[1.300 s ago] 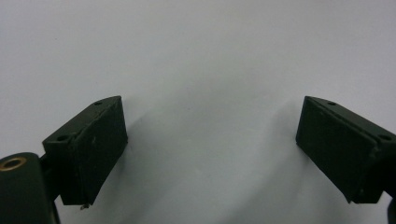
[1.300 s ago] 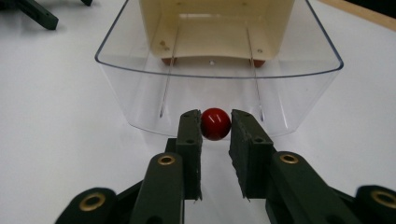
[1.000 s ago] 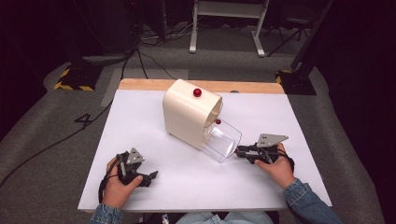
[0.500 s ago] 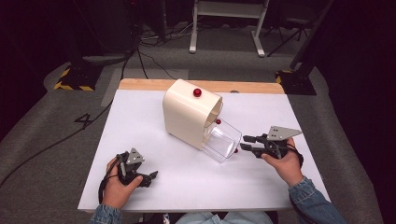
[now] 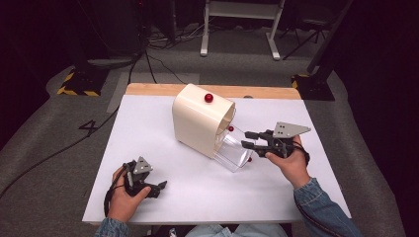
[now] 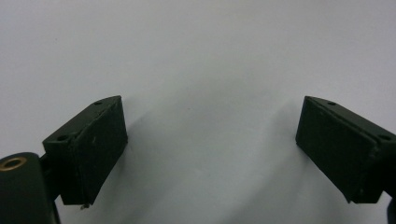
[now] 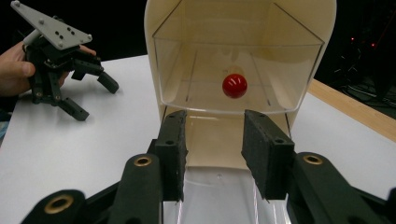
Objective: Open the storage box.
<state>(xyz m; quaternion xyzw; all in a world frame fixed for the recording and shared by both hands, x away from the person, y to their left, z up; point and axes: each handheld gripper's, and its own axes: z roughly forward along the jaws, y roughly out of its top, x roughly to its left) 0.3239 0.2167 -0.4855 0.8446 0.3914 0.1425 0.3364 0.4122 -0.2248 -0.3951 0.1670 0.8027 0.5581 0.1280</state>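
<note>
Right gripper (image 5: 247,139) held level above the table, jaws partly apart and just been opening, nothing pinched between the pads; in the right gripper view its gap (image 7: 214,151) frames the clear flap's (image 5: 233,153) lower edge and the red knob (image 7: 234,85) just beyond. Flap is a see-through door, swung out from the mouth of the cream bread box (image 5: 200,121), sloping down toward the gripper; a small red knob (image 5: 249,159) shows just below the jaw tips. Another red ball (image 5: 208,98) sits on the box's top, far side from the gripper. Left gripper (image 5: 160,186) rests low on the near left part of the table, well apart from the box, jaws spread wide and empty; the left gripper view shows bare white surface between its pads (image 6: 95,144). Table (image 5: 148,128) is white-topped with a wood strip along the far edge (image 5: 267,92). Beyond it: grey carpet floor (image 5: 49,148), loose black cables (image 5: 148,54), a yellow-and-black striped foot (image 5: 74,90), legs of a white stand (image 5: 237,29). Nothing stands between the right jaws and the flap.
</note>
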